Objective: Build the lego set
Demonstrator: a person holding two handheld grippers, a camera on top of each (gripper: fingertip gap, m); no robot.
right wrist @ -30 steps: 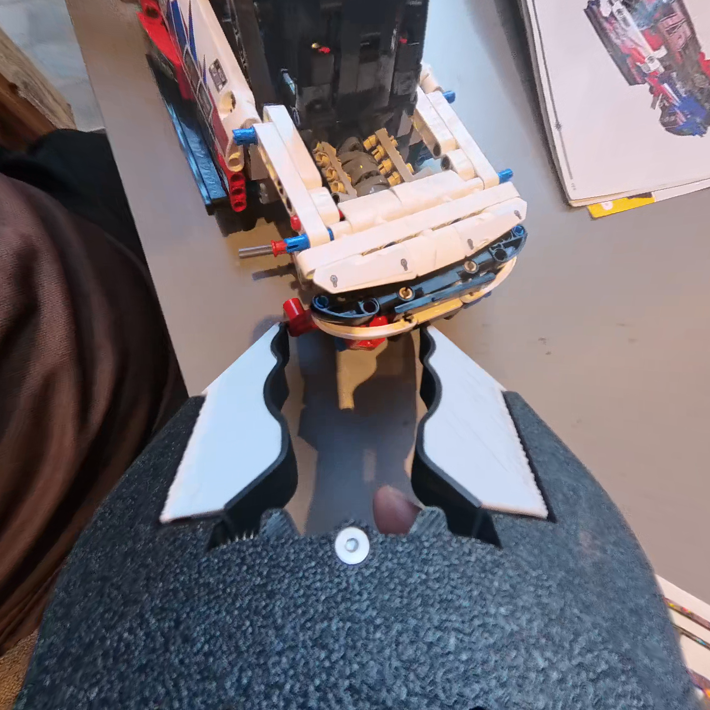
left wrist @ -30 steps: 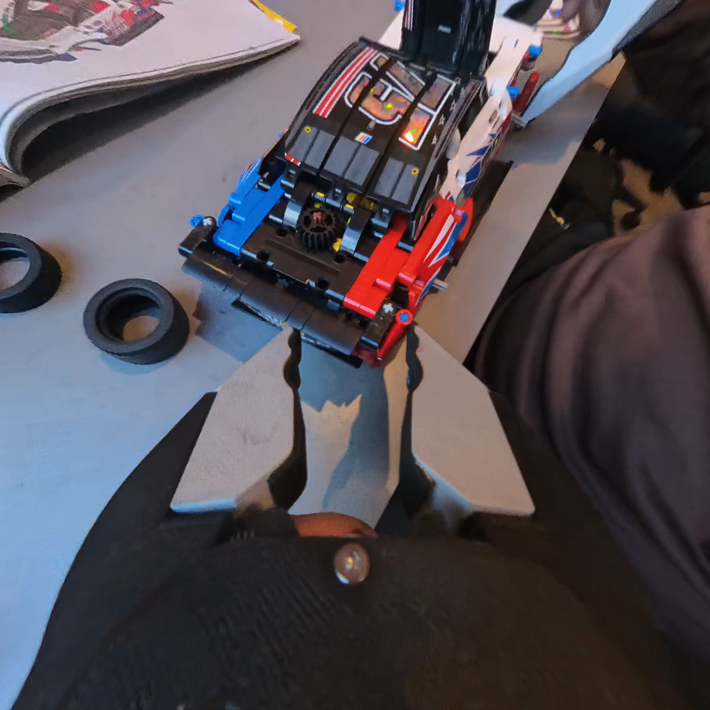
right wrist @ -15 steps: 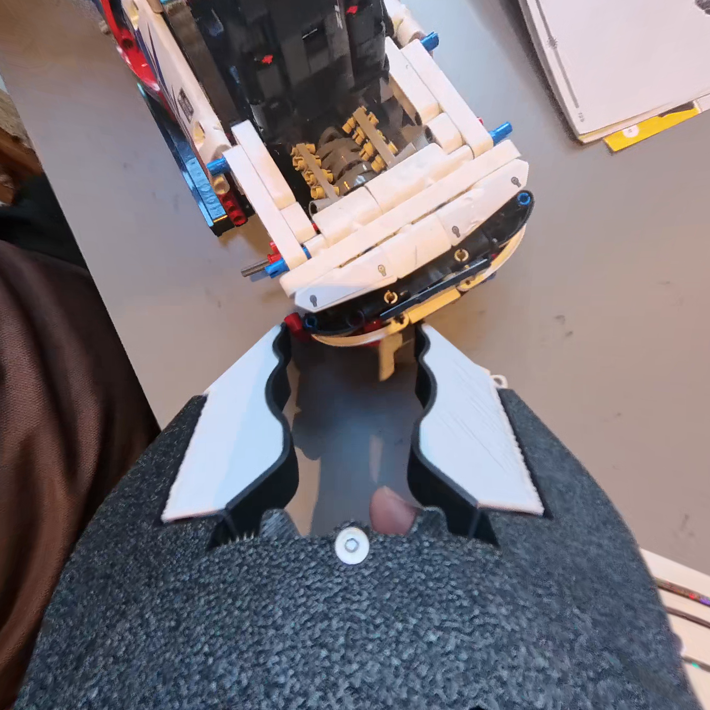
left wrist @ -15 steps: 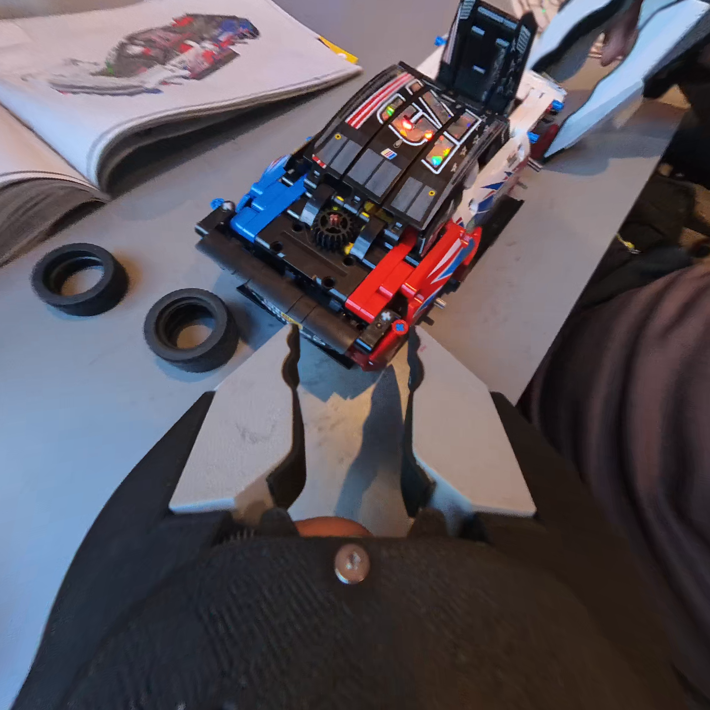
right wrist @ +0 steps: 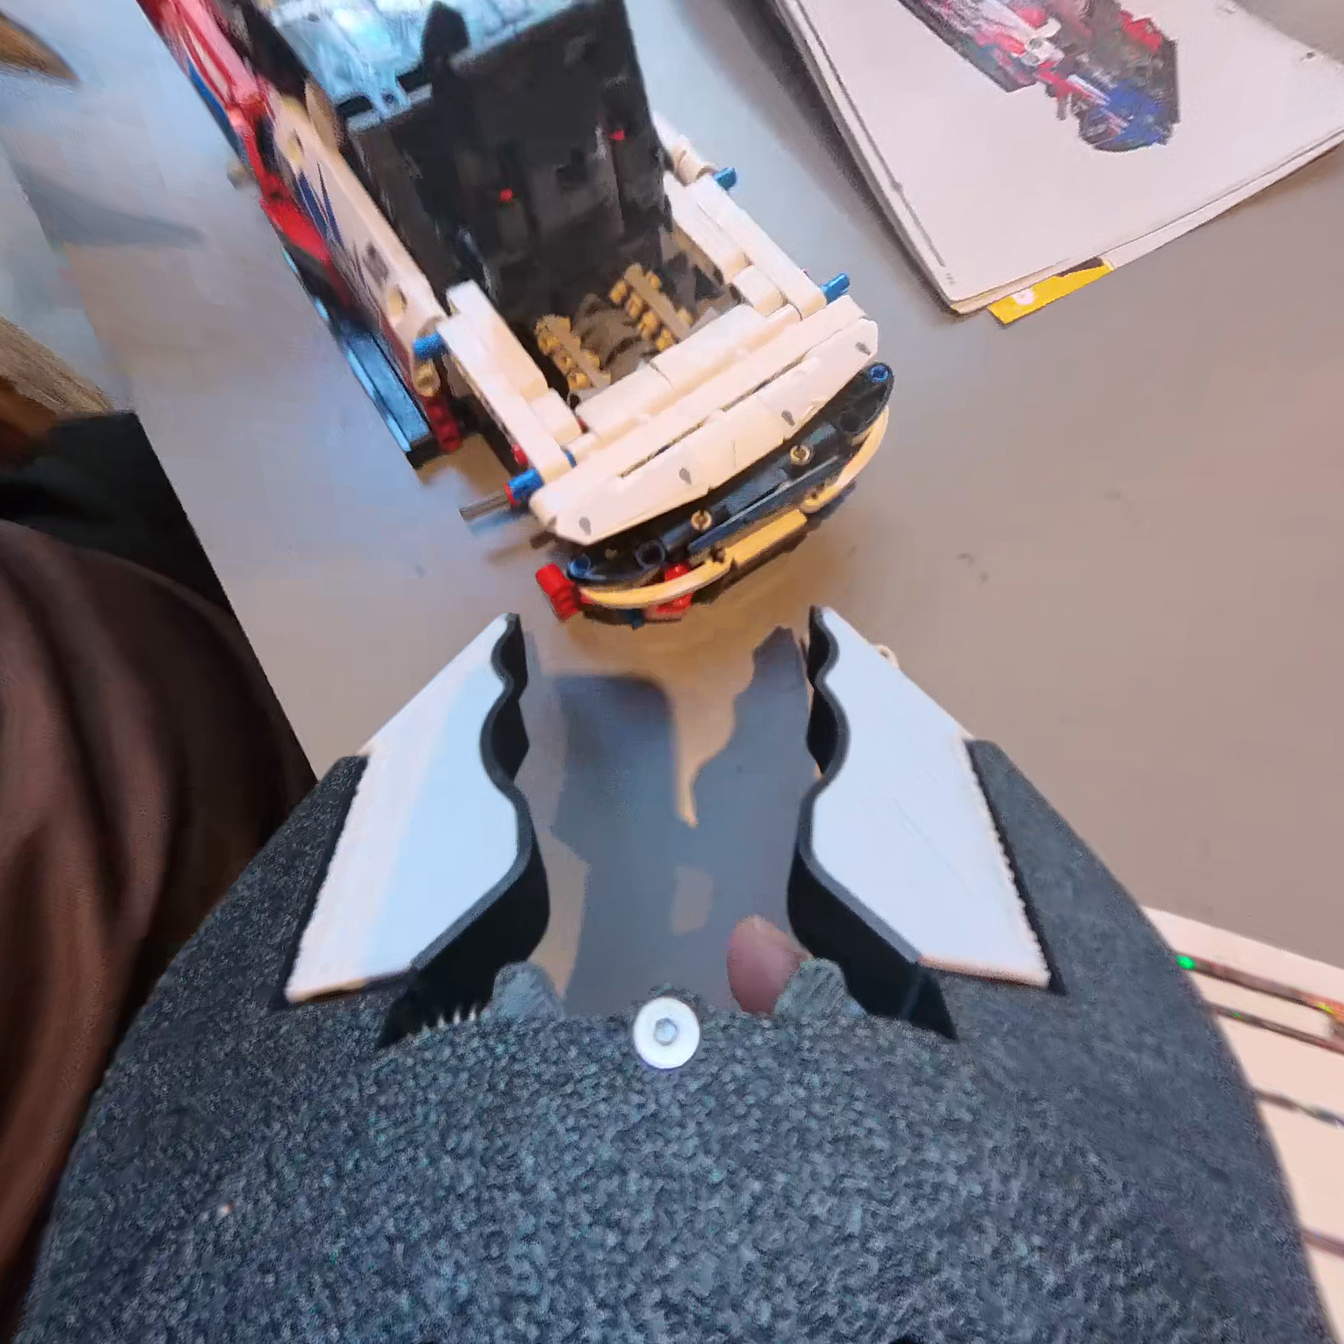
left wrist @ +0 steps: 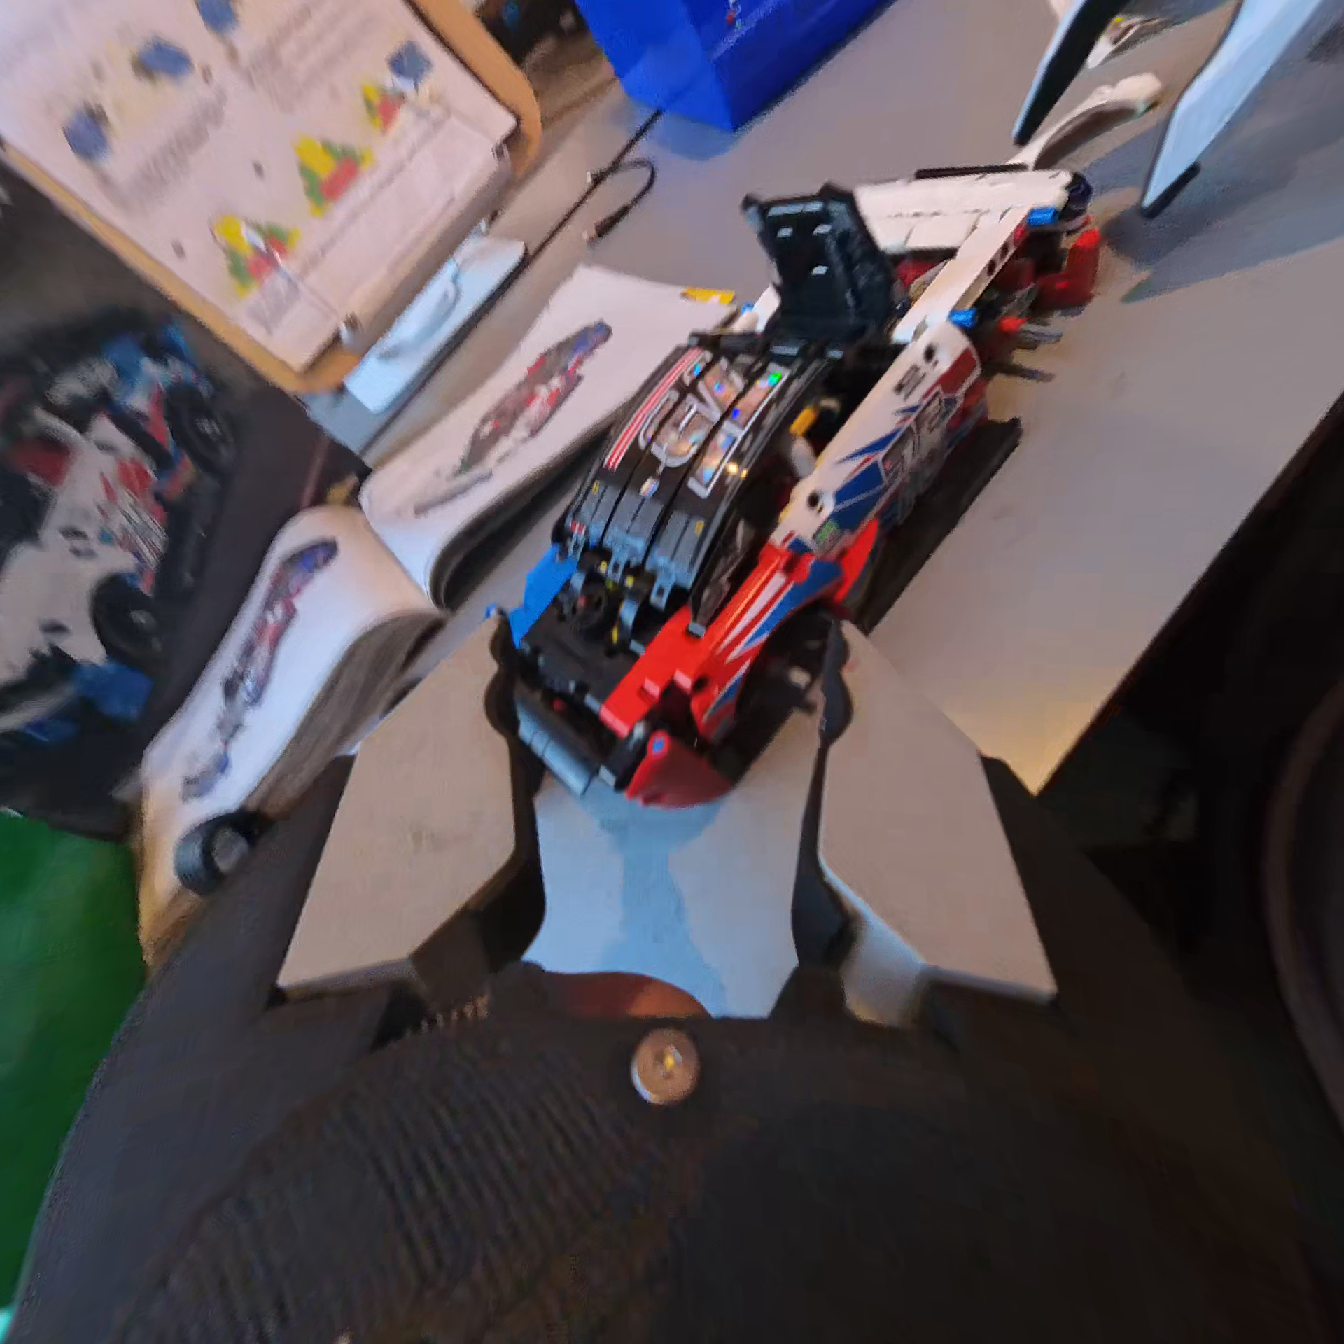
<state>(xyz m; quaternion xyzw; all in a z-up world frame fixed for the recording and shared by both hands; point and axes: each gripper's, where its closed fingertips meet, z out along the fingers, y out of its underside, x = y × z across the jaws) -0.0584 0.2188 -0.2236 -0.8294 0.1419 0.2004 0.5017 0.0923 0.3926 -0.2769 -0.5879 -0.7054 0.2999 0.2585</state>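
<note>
Lego car [left wrist: 727, 509] flat on the grey bench [left wrist: 1134, 465], lengthwise and close to the bench's edge, wheels not yet on. One loose tyre [left wrist: 211, 851] off to the side, by the open instruction booklet [left wrist: 524, 407].

Left claw [left wrist: 665, 647] spread wide, with the car's red-and-blue end poked in between its fingers. Too blurred to tell whether either finger touches plastic. Right claw [right wrist: 662, 633] equally wide and empty, just short of the white end and apart from it.

Probably steadying or turning the body ahead of wheel fitting. Risks from here:
- Closing the left claw hard on the red panels and popping them off their pins.
- Shoving the car sideways over the near edge of the bench, with little margin there.
- Catching the thin grey axle [right wrist: 484, 507] that juts from the side of the white end with the right claw, and driving it in or out.
- Knocking the raised black panel [left wrist: 822, 269] by lifting unevenly from one end only.
</note>
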